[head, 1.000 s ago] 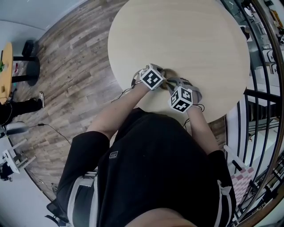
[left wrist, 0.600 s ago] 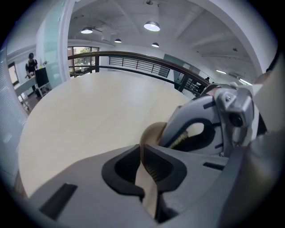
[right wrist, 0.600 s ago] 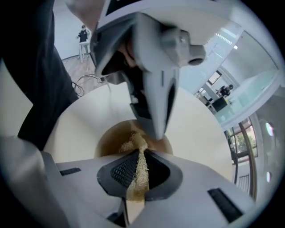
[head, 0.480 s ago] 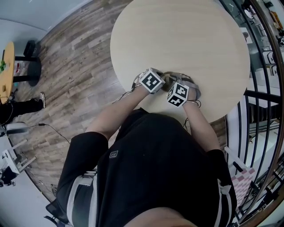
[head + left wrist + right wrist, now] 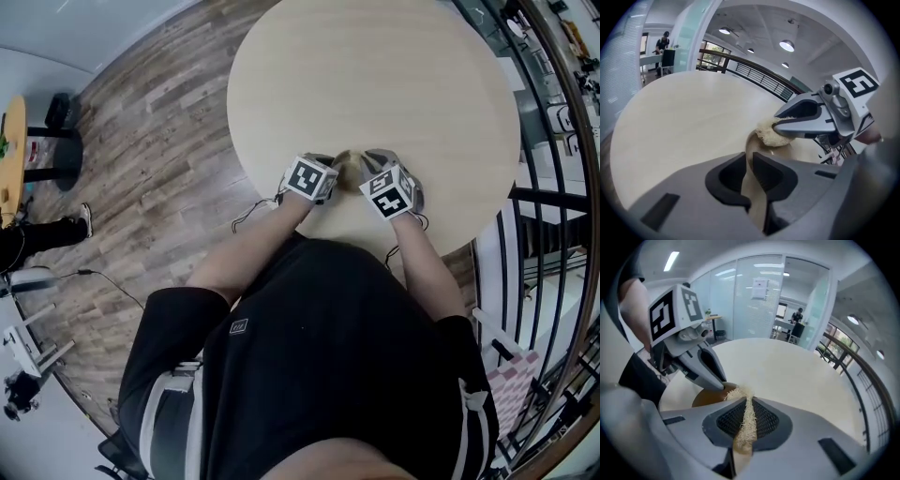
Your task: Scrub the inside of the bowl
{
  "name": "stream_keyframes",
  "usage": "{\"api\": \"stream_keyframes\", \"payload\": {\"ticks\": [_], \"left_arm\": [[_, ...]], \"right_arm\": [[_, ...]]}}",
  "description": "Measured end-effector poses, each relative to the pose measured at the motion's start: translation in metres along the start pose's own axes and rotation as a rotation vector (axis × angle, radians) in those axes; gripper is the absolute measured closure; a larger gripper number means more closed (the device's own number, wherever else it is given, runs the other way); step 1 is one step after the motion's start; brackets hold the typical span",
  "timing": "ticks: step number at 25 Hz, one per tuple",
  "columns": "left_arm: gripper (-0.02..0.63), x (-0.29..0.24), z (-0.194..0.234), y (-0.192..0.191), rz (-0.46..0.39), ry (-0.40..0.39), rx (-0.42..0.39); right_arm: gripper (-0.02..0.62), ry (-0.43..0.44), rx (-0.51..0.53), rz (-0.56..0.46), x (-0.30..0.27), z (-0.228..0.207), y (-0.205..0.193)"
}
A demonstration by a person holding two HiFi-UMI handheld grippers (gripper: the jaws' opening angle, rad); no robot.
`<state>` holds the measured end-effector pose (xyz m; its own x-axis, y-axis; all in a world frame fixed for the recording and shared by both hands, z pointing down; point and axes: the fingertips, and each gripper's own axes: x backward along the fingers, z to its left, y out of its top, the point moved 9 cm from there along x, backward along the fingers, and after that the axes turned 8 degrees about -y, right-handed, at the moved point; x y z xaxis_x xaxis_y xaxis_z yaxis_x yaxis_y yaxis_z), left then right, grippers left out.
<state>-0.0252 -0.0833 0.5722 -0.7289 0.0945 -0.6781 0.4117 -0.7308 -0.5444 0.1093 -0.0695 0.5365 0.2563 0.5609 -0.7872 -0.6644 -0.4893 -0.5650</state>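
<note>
Desk (image 5: 375,75): round, pale top; both grippers work close to its near edge, in front of the person's black shirt (image 5: 328,366).
Bowl (image 5: 780,151): small and brown, set between the two grippers. In the head view only a sliver of it shows between the marker cubes.
Left gripper (image 5: 750,163): reaches the bowl from the person's left, pointing steeply down.
Left fingers (image 5: 774,177): clamped on the bowl's thin wall. The rim runs up through the narrow gap and touches both pads. The fingers have just been opening a little, with the wall between them.
Right gripper (image 5: 747,401): comes in from the opposite side, also pointing steeply down, its tips over the bowl's opening.
Right fingers (image 5: 764,420): pressed together on a flat strip of scrub pad (image 5: 749,420), which fills the slit between the ribbed pads.
Scrub pad, free end: a pale fibrous tuft sticks out past the right fingertips and lies against the bowl's inner side, just below the rim.
Bowl relative to fingers: its near wall is inside the left grip. Its hollow lies just ahead of the left fingertips and directly under the right fingertips. The two grippers nearly meet across it.
Surroundings: plank floor (image 5: 159,141) to the left of the desk, dark railing (image 5: 553,234) to the right.
</note>
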Motion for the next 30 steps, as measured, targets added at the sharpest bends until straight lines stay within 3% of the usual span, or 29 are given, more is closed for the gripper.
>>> {"api": "stream_keyframes", "payload": {"ticks": [3,5,9,14,23,30], "left_arm": [[0.561,0.001,0.000,0.000,0.010,0.037,-0.004],[0.565,0.001,0.001,-0.001,0.015,0.057,-0.010],[0.569,-0.003,-0.002,0.000,0.010,0.044,-0.036],[0.565,-0.002,-0.004,-0.009,0.064,0.120,-0.178],[0.509,0.011,-0.013,-0.036,0.037,0.050,-0.095],[0.433,0.021,-0.013,-0.036,0.048,0.068,-0.232]], "right_arm": [[0.551,-0.028,0.252,-0.010,0.016,0.017,0.003],[0.551,0.005,0.360,-0.005,0.020,0.034,0.004],[0.551,0.098,0.405,0.075,0.000,0.053,-0.010],[0.551,0.102,0.507,0.112,-0.020,0.068,-0.015],[0.551,-0.014,0.465,0.069,-0.034,0.056,-0.007],[0.551,0.010,0.408,-0.021,-0.017,0.046,0.004]]}}
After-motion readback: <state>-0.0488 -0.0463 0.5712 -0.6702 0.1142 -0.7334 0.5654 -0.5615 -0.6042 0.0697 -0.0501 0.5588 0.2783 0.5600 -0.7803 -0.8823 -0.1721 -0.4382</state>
